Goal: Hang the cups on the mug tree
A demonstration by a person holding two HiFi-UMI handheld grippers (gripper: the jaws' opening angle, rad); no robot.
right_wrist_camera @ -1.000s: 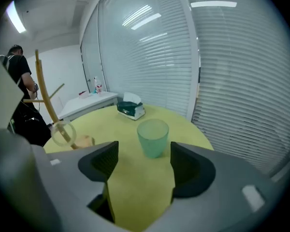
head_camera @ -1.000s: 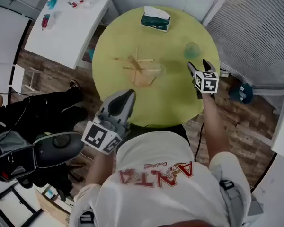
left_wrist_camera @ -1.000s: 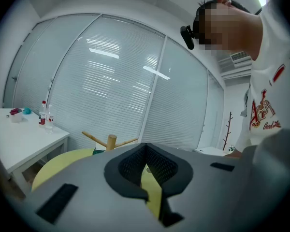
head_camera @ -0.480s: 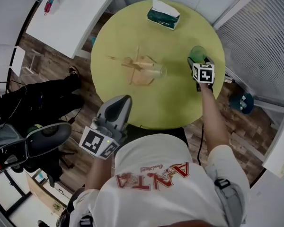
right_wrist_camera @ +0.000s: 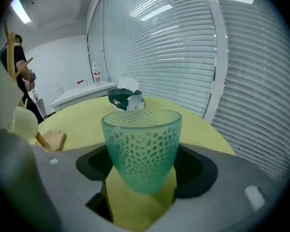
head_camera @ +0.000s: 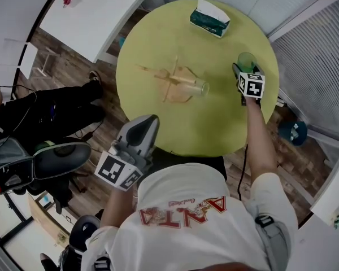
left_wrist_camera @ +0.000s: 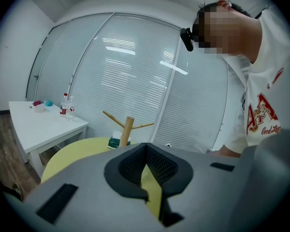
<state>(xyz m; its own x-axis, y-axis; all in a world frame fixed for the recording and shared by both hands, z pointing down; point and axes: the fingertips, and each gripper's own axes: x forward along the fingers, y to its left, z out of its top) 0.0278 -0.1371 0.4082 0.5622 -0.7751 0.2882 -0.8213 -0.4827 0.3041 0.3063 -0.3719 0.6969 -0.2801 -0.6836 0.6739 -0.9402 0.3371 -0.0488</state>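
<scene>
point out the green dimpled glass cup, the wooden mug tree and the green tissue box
green dimpled glass cup [right_wrist_camera: 141, 149], right gripper view, middle of its wall
wooden mug tree [left_wrist_camera: 127, 129], left gripper view, on its upright post
green tissue box [head_camera: 206, 21], head view, on its green side

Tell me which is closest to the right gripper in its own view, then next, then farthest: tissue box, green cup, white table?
1. Green cup, between the jaws, which have just been opening.
2. Tissue box, behind it on the yellow table.
3. White table, far back on the left.
</scene>
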